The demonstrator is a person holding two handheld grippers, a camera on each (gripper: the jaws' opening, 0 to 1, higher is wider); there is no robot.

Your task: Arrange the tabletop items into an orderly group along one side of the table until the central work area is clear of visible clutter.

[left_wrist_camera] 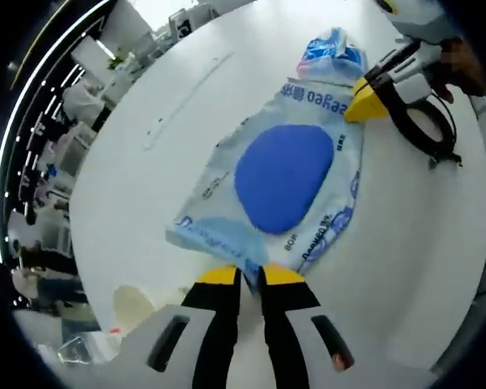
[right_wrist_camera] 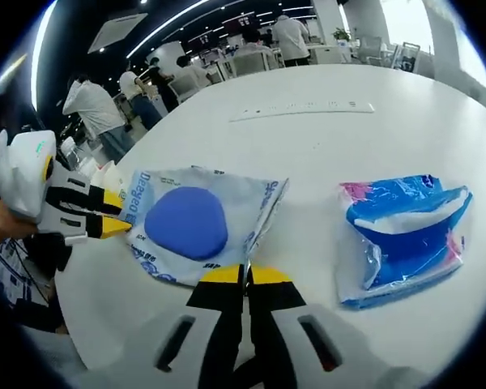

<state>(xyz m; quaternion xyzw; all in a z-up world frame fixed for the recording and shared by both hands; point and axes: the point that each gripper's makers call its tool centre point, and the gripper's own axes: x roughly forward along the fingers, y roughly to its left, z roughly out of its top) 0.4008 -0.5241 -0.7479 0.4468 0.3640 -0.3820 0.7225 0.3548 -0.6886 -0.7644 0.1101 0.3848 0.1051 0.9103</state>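
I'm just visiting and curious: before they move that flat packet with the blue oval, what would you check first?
1. Left gripper pinching the flat packet: ok, jaws closed on its edge.
2. Right gripper pinching the opposite edge: ok.
3. Packet flat on the white table: ok.
4. Blue tissue pack clear of the packet: ok, a gap separates them.
5. Grip firm enough to lift: cannot tell.

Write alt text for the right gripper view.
A hand-held gripper, jaws shut, pinches the near edge of a pale plastic bag with a blue oval on a white table. The other hand-held gripper grips its left edge; a blue packet lies to the right.
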